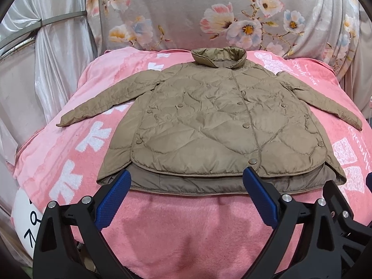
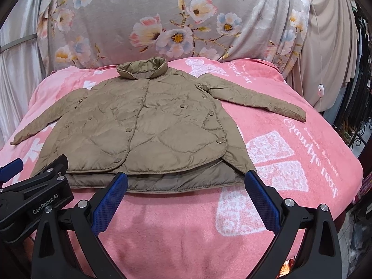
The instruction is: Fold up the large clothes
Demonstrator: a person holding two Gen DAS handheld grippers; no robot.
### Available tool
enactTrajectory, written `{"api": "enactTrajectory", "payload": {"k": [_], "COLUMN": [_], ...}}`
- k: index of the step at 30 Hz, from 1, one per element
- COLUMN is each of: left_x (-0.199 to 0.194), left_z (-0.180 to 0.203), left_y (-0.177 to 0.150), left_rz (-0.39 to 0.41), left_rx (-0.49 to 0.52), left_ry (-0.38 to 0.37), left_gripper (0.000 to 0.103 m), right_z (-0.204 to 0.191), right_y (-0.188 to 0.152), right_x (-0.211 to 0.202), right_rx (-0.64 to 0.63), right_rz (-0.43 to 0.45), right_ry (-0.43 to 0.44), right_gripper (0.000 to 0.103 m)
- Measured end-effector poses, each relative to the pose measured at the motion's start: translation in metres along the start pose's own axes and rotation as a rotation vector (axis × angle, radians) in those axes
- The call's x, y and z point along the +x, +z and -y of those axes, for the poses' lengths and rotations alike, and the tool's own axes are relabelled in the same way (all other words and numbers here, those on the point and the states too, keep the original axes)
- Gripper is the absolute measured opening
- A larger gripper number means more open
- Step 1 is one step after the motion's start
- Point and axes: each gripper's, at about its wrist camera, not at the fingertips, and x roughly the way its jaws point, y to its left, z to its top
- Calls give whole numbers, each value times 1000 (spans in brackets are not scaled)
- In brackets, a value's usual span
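A tan quilted jacket (image 1: 209, 121) lies flat and buttoned on a pink blanket (image 1: 174, 227), collar at the far end, both sleeves spread out to the sides. It also fills the middle of the right wrist view, jacket (image 2: 139, 127). My left gripper (image 1: 186, 181) is open, its blue-padded fingers hovering just short of the hem, nothing between them. My right gripper (image 2: 186, 183) is open too, near the hem's right corner. The left gripper's black body (image 2: 34, 186) shows at the lower left of the right wrist view.
The pink blanket (image 2: 290, 151) with white prints covers a raised surface. A floral grey cloth (image 1: 209, 11) hangs behind it, with pale curtains (image 1: 46, 58) at the left. A white cord with a switch (image 2: 321, 91) hangs at the right.
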Motion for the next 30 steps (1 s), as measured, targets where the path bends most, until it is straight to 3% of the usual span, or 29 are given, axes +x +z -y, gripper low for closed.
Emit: {"api": "enactTrajectory", "payload": {"k": [30], "left_x": [3], "left_z": [-7], "left_y": [-3], "left_rz": [4], "left_rx": [2], "left_ry": [3], "left_gripper": [95], "right_z": [-6], "right_y": [1], "right_x": [-1], "right_rx": [-8], "right_rz": [1], "right_ry": [0], "right_gripper": [98]}}
